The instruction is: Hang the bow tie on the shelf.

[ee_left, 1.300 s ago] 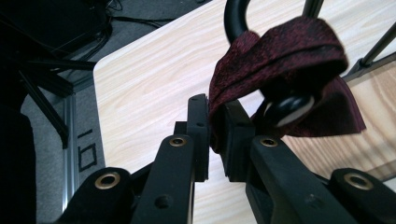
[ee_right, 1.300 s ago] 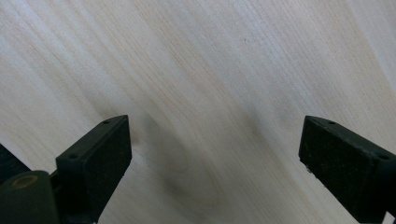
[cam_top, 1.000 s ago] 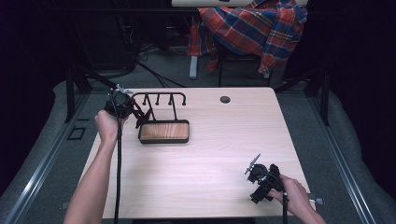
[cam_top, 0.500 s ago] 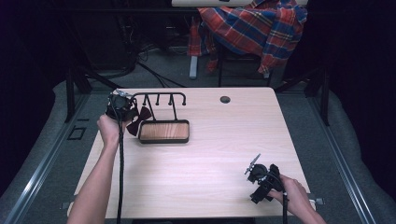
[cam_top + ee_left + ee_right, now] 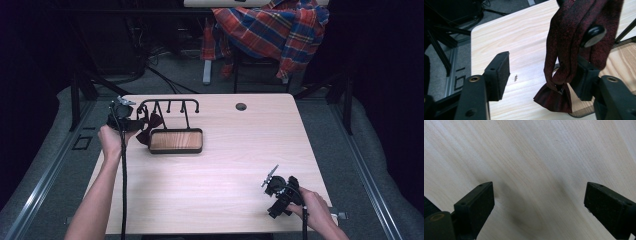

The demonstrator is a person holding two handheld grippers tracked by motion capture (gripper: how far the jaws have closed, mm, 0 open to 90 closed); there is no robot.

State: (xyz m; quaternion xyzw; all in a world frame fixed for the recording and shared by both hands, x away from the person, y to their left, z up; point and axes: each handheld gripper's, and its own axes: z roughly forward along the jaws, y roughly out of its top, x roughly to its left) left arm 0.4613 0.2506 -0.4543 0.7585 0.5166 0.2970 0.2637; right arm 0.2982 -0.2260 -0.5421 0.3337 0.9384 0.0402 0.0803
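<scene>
Since the earlier frames, left claw (image 5: 137, 125) jaws have just been opening, and the dark red bow tie (image 5: 149, 129) now hangs between them off the rack, no longer pinched. Left gripper view: left claw (image 5: 541, 75) stands open, one pad well off to the left, the other just behind the bow tie (image 5: 571, 50); whether that pad touches the cloth I can't tell. Bow tie's band is looped over a black knob-tipped peg (image 5: 594, 35) of the rack, folds hanging down, knot and lower wing low near the bench (image 5: 519, 37). In the high view the left hand (image 5: 112, 140) holds its claw at the left end of the black wire rack (image 5: 170, 107), with the tie hanging at the left peg, just beside the wooden tray base (image 5: 176, 141). Rack and tray sit on the rear left part of the bench (image 5: 215, 190). Right claw (image 5: 272, 176) has not moved; it rests near the front right corner of the bench, held by the right hand (image 5: 315, 210), well apart from the rack. Right gripper view: right claw (image 5: 539, 205) jaws wide open, nothing between them, bare light wood bench (image 5: 536, 152) beneath. Small dark round hole (image 5: 241, 106) near the rear edge of the bench. Plaid cloth (image 5: 270, 30) draped over a chair behind the bench.
</scene>
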